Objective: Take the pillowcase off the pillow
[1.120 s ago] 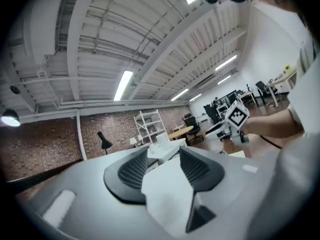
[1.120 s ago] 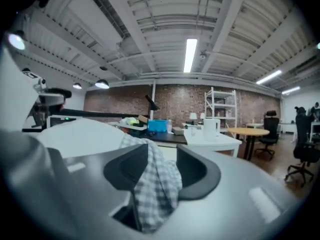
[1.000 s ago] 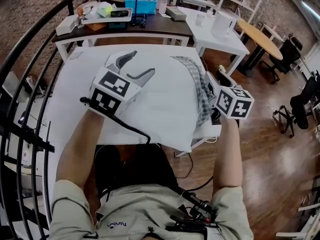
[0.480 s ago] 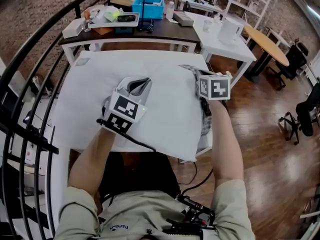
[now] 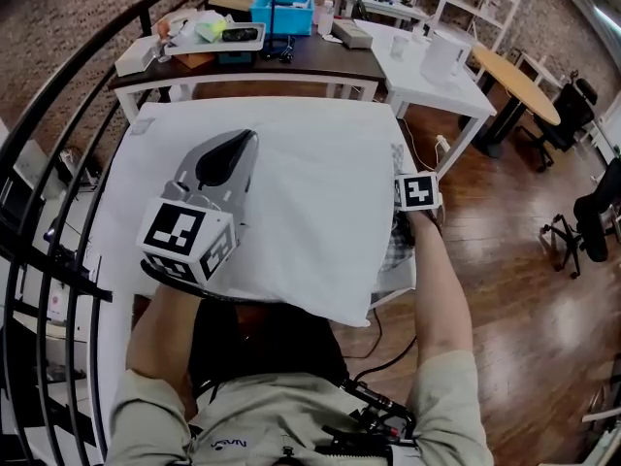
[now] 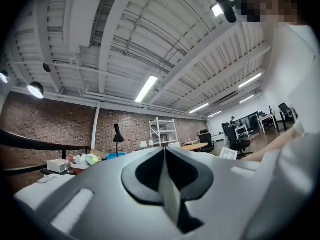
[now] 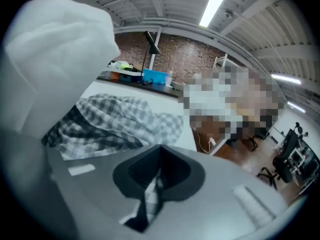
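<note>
Head view: checked pillowcase (image 5: 390, 252) bunched along the white pillow's (image 5: 320, 212) 3 o'clock edge, long axis running 12 to 6. Right gripper (image 7: 151, 186) clamps a fold of it; left gripper (image 6: 169, 194) pinches white pillow fabric at 9 o'clock.

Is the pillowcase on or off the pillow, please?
Mostly off: the pillow lies bare, the checked pillowcase bunched at its right edge, pinched by the shut right gripper. Whether fully, cannot tell.

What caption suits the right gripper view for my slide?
Right gripper, shut on the checkered pillowcase, beside the white pillow.
</note>
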`<control>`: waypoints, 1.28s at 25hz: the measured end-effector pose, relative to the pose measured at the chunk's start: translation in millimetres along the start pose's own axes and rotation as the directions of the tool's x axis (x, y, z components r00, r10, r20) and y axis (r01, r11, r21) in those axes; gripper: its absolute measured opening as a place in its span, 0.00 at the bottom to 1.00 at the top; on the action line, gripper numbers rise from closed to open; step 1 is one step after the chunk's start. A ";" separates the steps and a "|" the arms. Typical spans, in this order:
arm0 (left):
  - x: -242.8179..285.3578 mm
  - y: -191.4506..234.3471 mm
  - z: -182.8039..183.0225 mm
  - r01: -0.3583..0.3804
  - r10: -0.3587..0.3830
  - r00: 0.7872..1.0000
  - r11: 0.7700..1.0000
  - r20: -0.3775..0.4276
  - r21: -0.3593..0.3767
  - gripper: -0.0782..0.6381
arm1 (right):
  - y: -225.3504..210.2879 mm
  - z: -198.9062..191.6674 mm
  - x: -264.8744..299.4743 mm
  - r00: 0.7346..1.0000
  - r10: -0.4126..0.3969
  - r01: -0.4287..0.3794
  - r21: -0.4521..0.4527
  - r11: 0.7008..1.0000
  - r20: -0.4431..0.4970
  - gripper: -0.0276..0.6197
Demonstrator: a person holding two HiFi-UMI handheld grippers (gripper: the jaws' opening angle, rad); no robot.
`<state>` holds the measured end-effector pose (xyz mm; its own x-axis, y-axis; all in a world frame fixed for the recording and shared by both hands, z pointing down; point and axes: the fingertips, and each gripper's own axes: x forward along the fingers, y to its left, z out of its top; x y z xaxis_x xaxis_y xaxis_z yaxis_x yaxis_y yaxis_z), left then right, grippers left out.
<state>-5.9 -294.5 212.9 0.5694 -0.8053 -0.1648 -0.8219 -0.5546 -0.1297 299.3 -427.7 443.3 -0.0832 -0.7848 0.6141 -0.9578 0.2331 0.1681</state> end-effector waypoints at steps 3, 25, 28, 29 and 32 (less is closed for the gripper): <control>20.8 10.9 -20.4 -0.038 0.040 0.999 0.997 -0.024 0.060 0.13 | -11.4 -3.3 -8.5 0.998 -0.066 0.067 -0.034 0.997 0.023 0.05; -19.2 -4.5 13.5 -0.192 0.161 0.976 0.955 0.147 0.226 0.12 | 124.9 118.4 -248.8 0.663 0.084 -0.044 -0.073 0.996 0.744 0.05; -60.4 9.2 15.6 -0.249 0.225 0.963 0.952 0.146 0.178 0.12 | 146.4 118.4 -261.7 0.634 0.085 -0.049 -0.070 0.996 0.769 0.05; -70.3 11.8 13.6 -0.260 0.238 0.961 0.952 0.142 0.164 0.12 | 151.2 116.2 -265.3 0.629 0.084 -0.052 -0.065 0.996 0.773 0.05; -88.0 10.1 6.8 -0.266 0.249 0.961 0.953 0.123 0.147 0.12 | 162.0 111.4 -274.7 0.617 0.083 -0.061 -0.057 0.996 0.782 0.05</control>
<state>-64.2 -227.9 219.5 0.3442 -0.8859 -0.3109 -0.9325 -0.2840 -0.2232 136.3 -238.3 216.0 -0.3460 -0.9144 -0.2101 -0.9336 0.3132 0.1742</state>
